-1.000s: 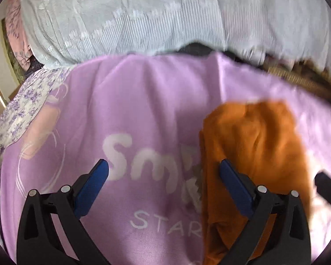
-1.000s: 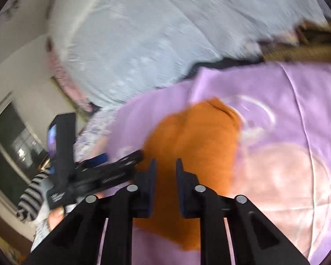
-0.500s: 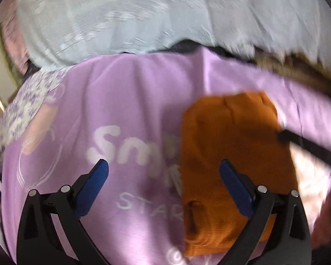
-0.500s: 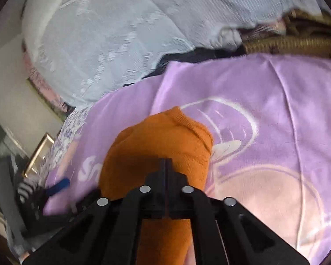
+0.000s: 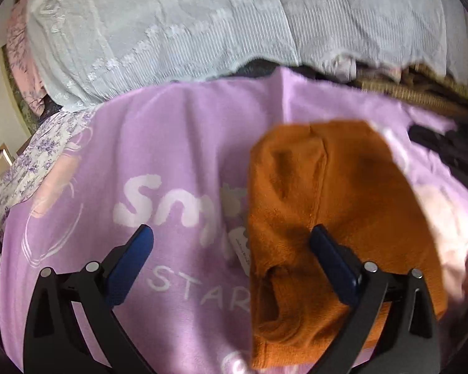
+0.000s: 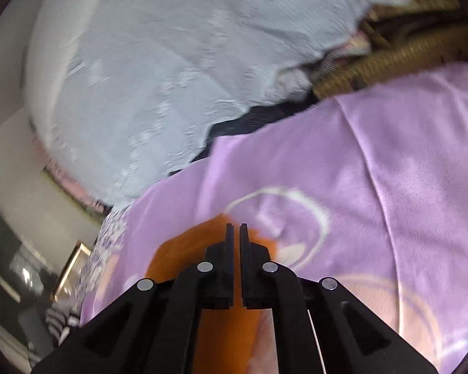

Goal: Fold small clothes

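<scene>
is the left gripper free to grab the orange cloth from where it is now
Probably yes. The left gripper is open, and its right finger already sits over the orange cloth, which lies on the purple blanket. Nothing lies between them.

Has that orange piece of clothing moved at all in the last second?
Yes. In the left wrist view the orange garment now covers more of the blanket's white lettering, so it shifted left.
</scene>
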### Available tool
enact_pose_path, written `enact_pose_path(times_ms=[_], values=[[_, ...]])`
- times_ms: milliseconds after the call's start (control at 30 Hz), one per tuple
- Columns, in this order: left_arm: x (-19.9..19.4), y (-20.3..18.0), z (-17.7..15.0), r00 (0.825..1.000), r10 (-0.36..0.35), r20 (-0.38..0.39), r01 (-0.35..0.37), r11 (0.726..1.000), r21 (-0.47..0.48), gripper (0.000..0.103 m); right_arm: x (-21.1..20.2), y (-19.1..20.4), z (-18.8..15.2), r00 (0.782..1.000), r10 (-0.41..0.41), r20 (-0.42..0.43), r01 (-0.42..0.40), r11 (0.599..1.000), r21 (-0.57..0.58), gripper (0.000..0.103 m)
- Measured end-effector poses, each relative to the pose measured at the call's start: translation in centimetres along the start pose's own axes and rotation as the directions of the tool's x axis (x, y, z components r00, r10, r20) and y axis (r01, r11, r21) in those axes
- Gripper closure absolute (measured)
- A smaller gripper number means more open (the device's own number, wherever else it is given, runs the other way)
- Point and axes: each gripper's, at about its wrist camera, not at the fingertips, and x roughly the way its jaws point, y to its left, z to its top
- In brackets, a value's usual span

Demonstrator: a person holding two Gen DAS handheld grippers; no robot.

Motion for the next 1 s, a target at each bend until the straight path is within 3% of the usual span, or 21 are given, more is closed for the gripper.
enact_pose_path(times_ms=[67, 133, 333, 500, 567, 633, 700, 867, 1000], values=[[0.0, 0.0, 0.0, 1.000, -0.010, -0.003, 0.010, 1.000, -0.004, 0.005, -0.7, 1.7, -1.7, 0.998, 0.027, -0.062, -0.031, 0.998, -0.062, 0.098], [1.3, -0.7, -0.7, 0.998, 0.010, -0.058, -0.008, 0.999, 0.031, 0.004, 0.3, 1.9, -4.3, 0.983, -0.025, -0.180, 0.008, 0.996, -0.094, 0.098], [-0.1, -1.0, -2.2, 0.999, 0.027, -0.041, -0.025, 0.999, 0.045, 0.004, -2.3, 2.2, -6.7, 0.985, -0.090, -0.147, 0.070, 0.988, -0.136, 0.097], [-2.4, -0.6, -2.1, 0.997, 0.041, 0.060, -0.042, 0.999, 0.022, 0.005, -5.2, 3.4, -6.8, 0.995, -0.080, -0.059, 0.067, 0.979, -0.194, 0.096], [-2.2, -0.5, -2.0, 0.997, 0.044, 0.057, -0.045, 0.999, 0.018, 0.005, -4.4, 4.7, -7.4, 0.991, -0.087, -0.100, 0.057, 0.962, -0.268, 0.096], [-0.9, -0.6, -2.2, 0.999, 0.054, -0.001, -0.053, 0.998, 0.035, 0.004, -2.8, 4.7, -8.3, 0.978, -0.138, -0.153, 0.087, 0.950, -0.299, 0.096], [0.0, -0.7, -2.4, 0.998, 0.051, -0.040, -0.049, 0.998, 0.042, 0.004, -2.4, 4.4, -8.4, 0.975, -0.136, -0.178, 0.081, 0.954, -0.289, 0.096], [-0.7, -0.8, -2.6, 0.998, 0.056, -0.014, -0.056, 0.997, 0.047, 0.004, -2.5, 3.5, -8.3, 0.978, -0.097, -0.187, 0.049, 0.969, -0.244, 0.097], [-1.4, -0.7, -2.6, 0.998, 0.052, 0.018, -0.053, 0.998, 0.042, 0.004, -3.8, 3.3, -8.0, 0.987, -0.066, -0.147, 0.035, 0.977, -0.209, 0.094]])
